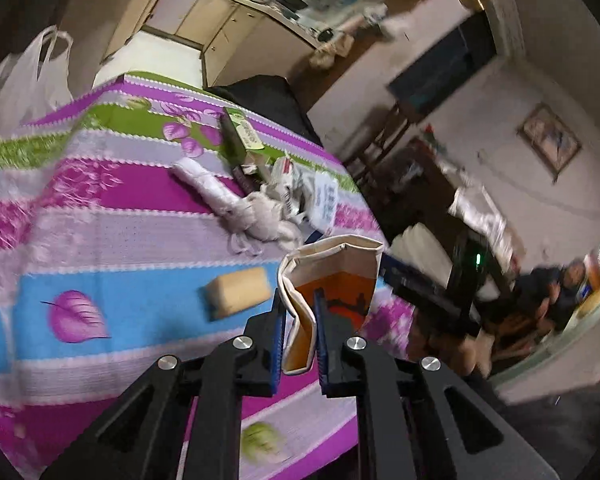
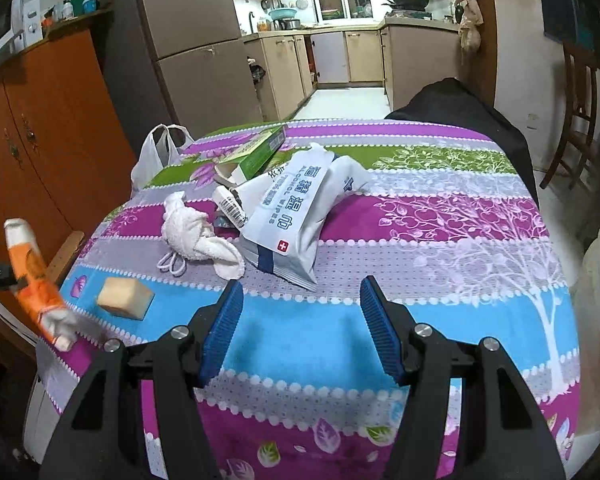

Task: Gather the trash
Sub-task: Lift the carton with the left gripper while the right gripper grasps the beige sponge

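My left gripper (image 1: pixel 299 300) is shut on a crushed orange and cream paper cup (image 1: pixel 332 280), held above the near edge of the table. In the right wrist view the same cup (image 2: pixel 32 276) hangs at the far left, off the table's left edge. My right gripper (image 2: pixel 302 284) stands open over the blue stripe of the tablecloth (image 2: pixel 440 300), with nothing between its fingers. Ahead of it lie a white wipes packet (image 2: pixel 288 216), a white cloth (image 2: pixel 196 236), a tan sponge block (image 2: pixel 124 300), a green box (image 2: pixel 260 152) and a barcoded wrapper (image 2: pixel 230 204).
A white plastic bag (image 2: pixel 156 156) stands at the table's far left corner. An orange cabinet (image 2: pixel 40 120) is close on the left. A black covered seat (image 2: pixel 460 104) is behind the table, and a wooden chair (image 2: pixel 576 120) at the right.
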{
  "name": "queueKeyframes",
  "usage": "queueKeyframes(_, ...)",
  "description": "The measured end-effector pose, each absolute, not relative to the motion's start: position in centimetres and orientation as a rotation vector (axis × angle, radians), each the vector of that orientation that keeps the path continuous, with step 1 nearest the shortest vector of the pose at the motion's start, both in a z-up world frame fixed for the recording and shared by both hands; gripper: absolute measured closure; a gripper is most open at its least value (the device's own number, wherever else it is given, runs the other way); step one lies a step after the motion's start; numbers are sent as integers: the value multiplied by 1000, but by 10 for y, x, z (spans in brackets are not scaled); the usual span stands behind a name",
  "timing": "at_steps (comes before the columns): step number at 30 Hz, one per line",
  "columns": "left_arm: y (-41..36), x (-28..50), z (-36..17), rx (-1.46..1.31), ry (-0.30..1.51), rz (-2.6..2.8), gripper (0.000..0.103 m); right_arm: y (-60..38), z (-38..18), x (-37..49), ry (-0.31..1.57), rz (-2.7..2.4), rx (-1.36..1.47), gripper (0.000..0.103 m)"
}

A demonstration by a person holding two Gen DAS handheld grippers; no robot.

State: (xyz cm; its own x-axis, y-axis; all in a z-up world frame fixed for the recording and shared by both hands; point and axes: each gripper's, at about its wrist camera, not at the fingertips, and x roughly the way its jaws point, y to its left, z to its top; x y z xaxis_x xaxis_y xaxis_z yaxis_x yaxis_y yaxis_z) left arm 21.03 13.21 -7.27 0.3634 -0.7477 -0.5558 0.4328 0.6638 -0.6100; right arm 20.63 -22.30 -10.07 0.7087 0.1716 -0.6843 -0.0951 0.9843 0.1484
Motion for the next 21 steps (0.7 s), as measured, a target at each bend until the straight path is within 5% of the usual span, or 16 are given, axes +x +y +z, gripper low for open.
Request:
queueKeyframes(14, 170, 227, -135, -457, 1118, -714, 85, -105, -109, 221, 787, 764, -289, 37)
queueKeyframes(21, 187, 230, -140, -466, 1101, -620, 63, -69, -125, 261, 851, 999, -472, 37)
